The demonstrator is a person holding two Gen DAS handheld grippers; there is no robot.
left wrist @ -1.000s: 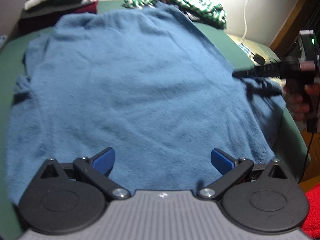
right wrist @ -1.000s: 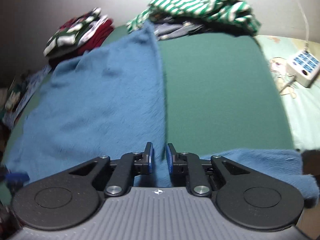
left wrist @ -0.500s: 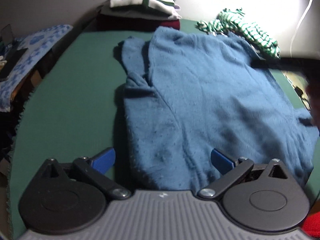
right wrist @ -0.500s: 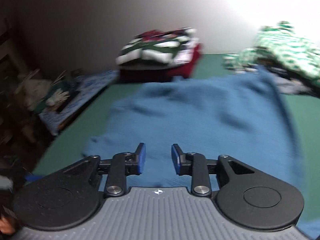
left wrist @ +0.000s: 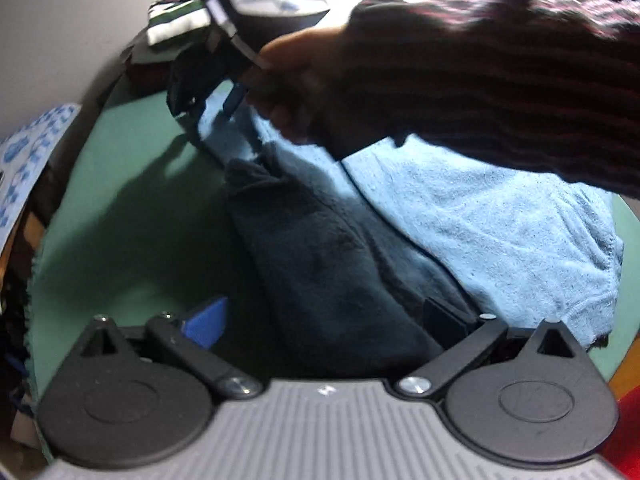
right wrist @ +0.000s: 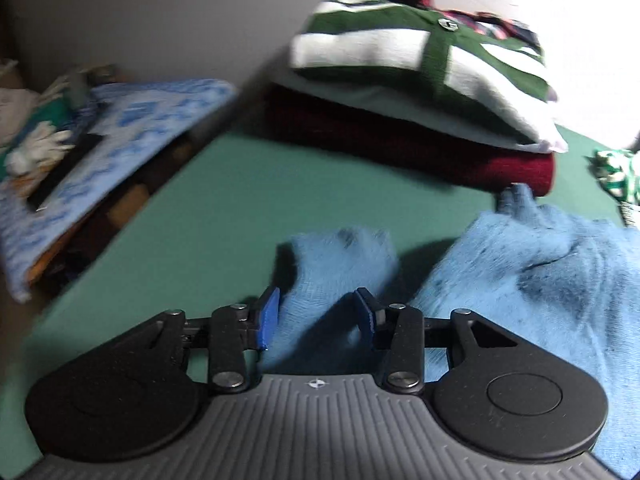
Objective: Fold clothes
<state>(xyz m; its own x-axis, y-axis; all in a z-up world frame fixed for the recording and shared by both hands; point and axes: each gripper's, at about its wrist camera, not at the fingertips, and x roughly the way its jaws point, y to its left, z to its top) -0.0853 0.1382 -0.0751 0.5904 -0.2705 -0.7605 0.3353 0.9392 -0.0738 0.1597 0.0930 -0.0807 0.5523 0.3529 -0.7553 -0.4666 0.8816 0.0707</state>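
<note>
A light blue fleece garment (left wrist: pixel 500 216) is laid on a plain green table cover (right wrist: pixel 248 200), a green-and-white striped cardigan (right wrist: pixel 404 44) is stacked on a dark red knit (right wrist: pixel 400 140), and blue pads (right wrist: pixel 269 316) are carried on black gripper fingers.

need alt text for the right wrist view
The right tongs straddle a bunched piece of a blue sweater on a green surface. Behind it sits a stack of folded clothes, green-and-white on top.
</note>
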